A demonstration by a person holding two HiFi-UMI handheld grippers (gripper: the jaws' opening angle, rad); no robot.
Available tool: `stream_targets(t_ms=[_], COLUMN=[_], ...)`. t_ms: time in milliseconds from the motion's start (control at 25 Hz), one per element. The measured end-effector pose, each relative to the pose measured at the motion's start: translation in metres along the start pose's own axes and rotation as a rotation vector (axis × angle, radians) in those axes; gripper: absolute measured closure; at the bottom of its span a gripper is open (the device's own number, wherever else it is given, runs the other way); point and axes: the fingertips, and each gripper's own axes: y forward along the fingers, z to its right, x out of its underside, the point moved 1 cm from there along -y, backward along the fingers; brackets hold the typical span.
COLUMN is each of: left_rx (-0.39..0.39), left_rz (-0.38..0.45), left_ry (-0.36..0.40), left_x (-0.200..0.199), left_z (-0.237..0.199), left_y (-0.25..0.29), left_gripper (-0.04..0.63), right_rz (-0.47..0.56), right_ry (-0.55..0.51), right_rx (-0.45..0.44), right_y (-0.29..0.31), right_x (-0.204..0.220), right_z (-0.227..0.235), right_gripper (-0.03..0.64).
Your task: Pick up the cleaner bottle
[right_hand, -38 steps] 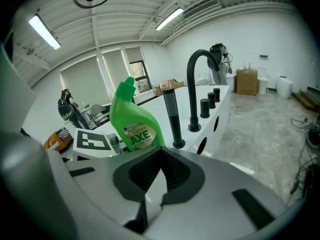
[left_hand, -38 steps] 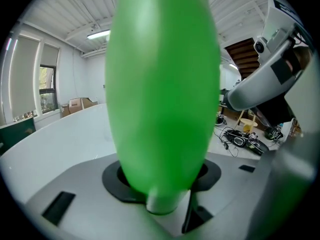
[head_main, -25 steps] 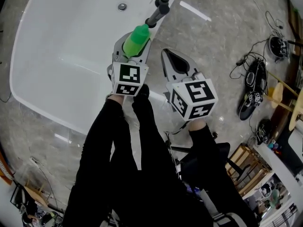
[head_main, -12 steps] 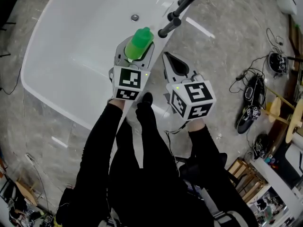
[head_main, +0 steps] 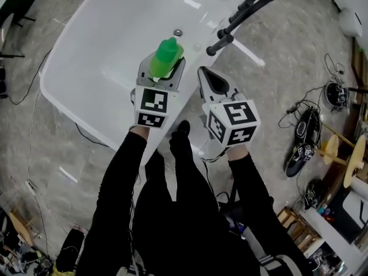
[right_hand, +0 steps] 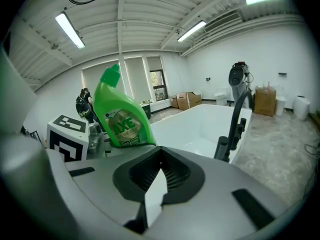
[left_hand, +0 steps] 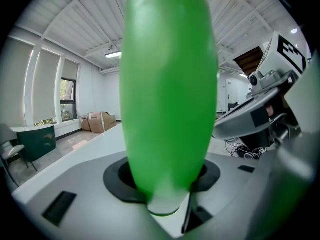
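Observation:
A green cleaner bottle hangs in the air over the white bathtub, held between the jaws of my left gripper. In the left gripper view the bottle fills the middle, its body pressed between the jaws. From the right gripper view I see the bottle upright, label towards me, beside the left gripper's marker cube. My right gripper floats just right of the left one, jaws together, with nothing in them.
A black floor-standing faucet rises at the tub's far right edge, close ahead of the right gripper. Cables and dark devices lie on the stone floor to the right. Cardboard boxes stand by the far wall.
Both grippers have risen, the left one carrying the bottle; the tub and faucet now look farther below.

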Motion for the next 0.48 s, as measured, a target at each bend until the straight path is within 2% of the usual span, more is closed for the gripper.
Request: stream_targets(t_ms=[480], left_rx=[-0.058], left_rz=[0.004], left_ry=[-0.001], left_x=[-0.016], left_z=[-0.03], left_y=[-0.076], left_gripper=[0.397], right_rz=[0.033], right_ry=[-0.054], right_rx=[-0.052], right_y=[-0.007], right_x=[-0.016], right_z=[-0.062], right_gripper=[0.615])
